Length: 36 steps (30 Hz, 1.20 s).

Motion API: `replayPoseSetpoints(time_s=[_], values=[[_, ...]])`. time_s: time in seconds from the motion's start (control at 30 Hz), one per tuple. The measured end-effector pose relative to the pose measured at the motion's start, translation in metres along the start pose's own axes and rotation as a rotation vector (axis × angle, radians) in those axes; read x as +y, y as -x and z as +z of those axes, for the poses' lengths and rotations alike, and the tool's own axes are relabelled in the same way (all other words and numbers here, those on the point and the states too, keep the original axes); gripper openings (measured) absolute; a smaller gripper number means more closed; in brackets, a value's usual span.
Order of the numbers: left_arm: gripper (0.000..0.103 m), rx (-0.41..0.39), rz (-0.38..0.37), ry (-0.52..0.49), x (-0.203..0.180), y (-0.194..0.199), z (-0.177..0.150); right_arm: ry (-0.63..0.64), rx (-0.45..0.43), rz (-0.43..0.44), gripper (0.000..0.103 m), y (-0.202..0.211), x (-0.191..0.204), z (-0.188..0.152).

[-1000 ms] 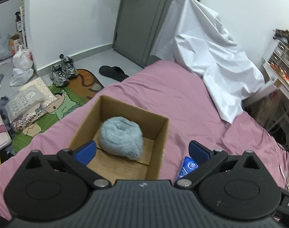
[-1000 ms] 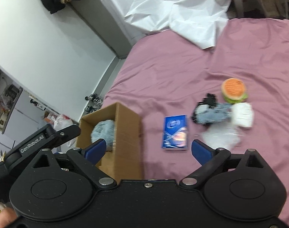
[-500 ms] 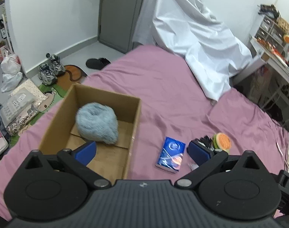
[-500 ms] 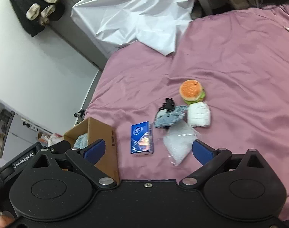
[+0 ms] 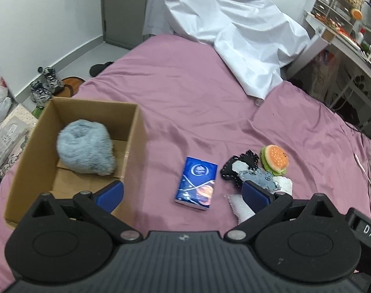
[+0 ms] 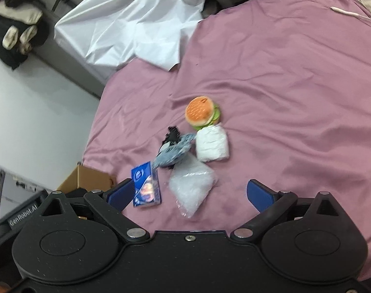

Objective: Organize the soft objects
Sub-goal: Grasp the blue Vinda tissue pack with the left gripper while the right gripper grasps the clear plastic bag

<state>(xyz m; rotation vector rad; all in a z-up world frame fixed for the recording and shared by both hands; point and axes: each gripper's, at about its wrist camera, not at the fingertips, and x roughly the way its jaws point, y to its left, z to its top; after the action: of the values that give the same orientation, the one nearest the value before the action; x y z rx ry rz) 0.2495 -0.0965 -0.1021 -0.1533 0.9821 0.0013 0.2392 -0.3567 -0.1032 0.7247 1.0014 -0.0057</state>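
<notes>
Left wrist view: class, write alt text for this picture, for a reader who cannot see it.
An open left gripper hovers over a pink bedsheet, empty. To its left a cardboard box holds a fluffy grey-blue plush; ahead lie a blue tissue pack, a burger plush and a small heap of other soft items.

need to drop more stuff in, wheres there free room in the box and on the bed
The cardboard box has bare floor in front of the fluffy blue ball. Open pink sheet lies right of the burger toy. It is crowded from the blue packet to the white roll.
</notes>
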Motion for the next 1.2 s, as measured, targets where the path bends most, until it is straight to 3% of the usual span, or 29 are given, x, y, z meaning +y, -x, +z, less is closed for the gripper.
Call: replayPoseSetpoints(time_s=[0.47,0.87,1.1,1.2], values=[[0.1,0.062,-0.005,-0.011,-0.018,-0.047,-0.003,-0.091,0.056,0.057,0.094,-0.022,-0.024,0.004],[0.097,0.127,-0.015,-0.029,-0.032,-0.089,-0.006,-0.154,0.111,0.053,0.078,-0.054,-0.038,0.01],[0.095,0.145,-0.007,-0.042,-0.036,-0.109,-0.006,-0.117,0.117,0.071,0.075,-0.067,-0.034,0.012],[0.093,0.164,-0.009,-0.032,-0.035,-0.117,-0.007,-0.095,0.114,0.079,0.063,-0.071,-0.031,0.014]])
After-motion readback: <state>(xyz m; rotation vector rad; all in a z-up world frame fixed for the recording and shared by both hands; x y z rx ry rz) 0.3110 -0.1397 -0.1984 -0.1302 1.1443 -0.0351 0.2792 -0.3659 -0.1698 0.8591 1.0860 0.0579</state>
